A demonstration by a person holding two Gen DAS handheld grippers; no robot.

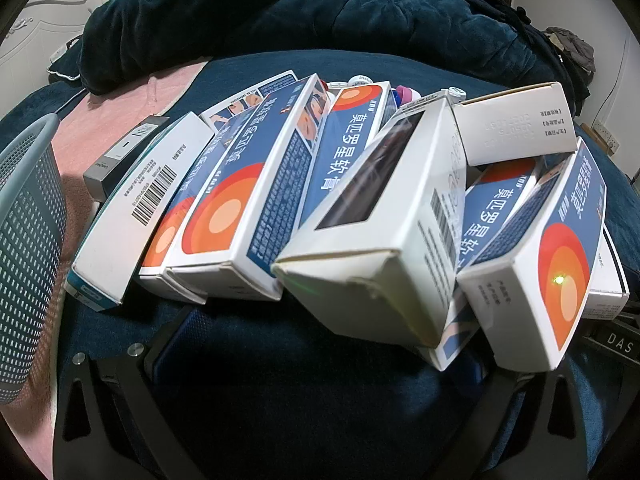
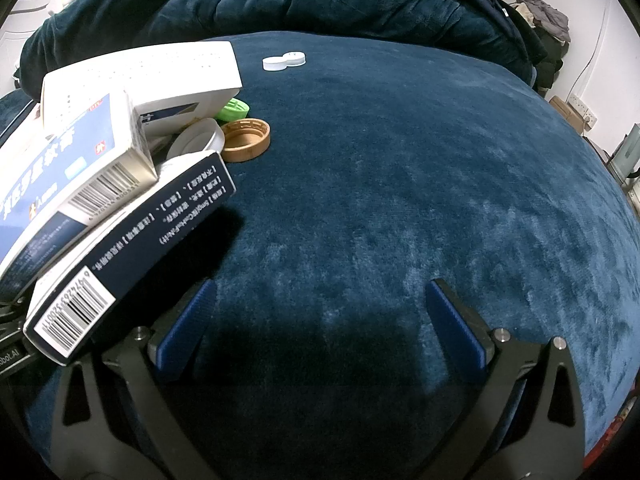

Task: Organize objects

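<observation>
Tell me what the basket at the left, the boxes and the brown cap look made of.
Basket: likely moulded plastic, matt grey-blue, with regular slotted mesh.
Boxes: printed cardboard, slightly glossy; creased corners and folded end flaps show.
Brown cap: probably plastic, tan with a soft sheen and a ribbed inner rim.

i see a crowded row of medicine boxes (image 1: 256, 184) on the dark blue bed, most white and blue with orange circles, leaning on each other. one white box with a dark window (image 1: 372, 216) lies tilted on top. beside the pile lie loose caps: brown (image 2: 245, 139), green (image 2: 235, 109), white (image 2: 285, 60).
</observation>
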